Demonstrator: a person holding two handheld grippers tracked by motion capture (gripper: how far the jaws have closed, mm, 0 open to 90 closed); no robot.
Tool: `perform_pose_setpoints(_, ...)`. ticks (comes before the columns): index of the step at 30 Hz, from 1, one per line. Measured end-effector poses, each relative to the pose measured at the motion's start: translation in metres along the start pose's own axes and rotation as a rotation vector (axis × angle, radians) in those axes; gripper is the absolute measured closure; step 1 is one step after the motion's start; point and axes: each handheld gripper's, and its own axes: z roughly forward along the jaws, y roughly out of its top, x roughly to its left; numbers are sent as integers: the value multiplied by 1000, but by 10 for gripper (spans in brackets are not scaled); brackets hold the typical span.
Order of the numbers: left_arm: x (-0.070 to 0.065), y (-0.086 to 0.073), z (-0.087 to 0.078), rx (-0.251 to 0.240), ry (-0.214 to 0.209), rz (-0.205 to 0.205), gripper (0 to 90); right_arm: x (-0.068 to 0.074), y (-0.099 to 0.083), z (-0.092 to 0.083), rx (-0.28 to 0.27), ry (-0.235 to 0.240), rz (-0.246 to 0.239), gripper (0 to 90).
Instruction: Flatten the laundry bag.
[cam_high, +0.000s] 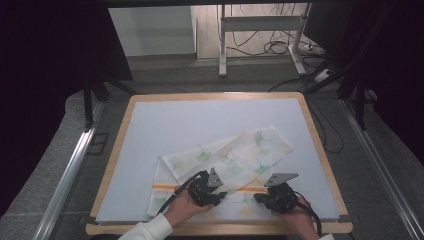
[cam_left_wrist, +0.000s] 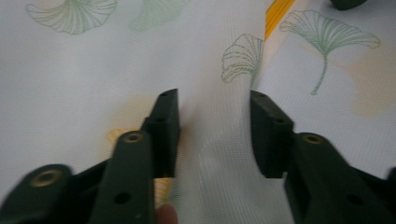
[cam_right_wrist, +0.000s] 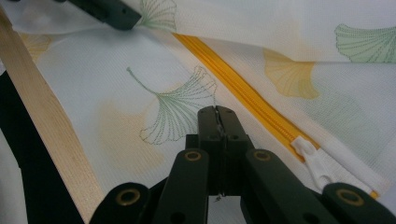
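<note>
Ginkgo-print cloth cover (cam_high: 225, 160) lying rumpled, partly folded, on near half of counter (cam_high: 200, 115). Orange zipper (cam_right_wrist: 243, 100) crossing cover, white pull (cam_right_wrist: 312, 161) near one end.

Right gripper (cam_right_wrist: 217, 114): jaws pinched flat on cover fabric beside zipper. Left gripper (cam_left_wrist: 214, 130): jaws half-wide, straddling raised fold, not yet pinching.

Folding judged barely begun. No readable writing.

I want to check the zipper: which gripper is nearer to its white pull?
Right. The right gripper is shut just beside the white pull at the end of the yellow zipper. The left gripper is farther along the zipper, over the cloth.
</note>
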Motion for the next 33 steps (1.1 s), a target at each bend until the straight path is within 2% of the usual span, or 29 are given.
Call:
perform_pose_setpoints(5,1,0,-1,-13,-17,8,821,0,0,0,0,0,-5,894)
perform_pose_setpoints(11,4,1,-4,-28,-41,1,849,0,0,0,0,2,-5,893)
perform_pose_setpoints(15,9,2,-11,-66,-44,-17,862,0,0,0,1,-1,-8,894)
perform_pose_setpoints(25,29,6,-23,-133,-52,-78,880,-1,0,0,1,2,-5,893)
perform_pose_setpoints(33,41,6,-25,-152,-42,-103,883,-1,0,0,0,2,-8,893)
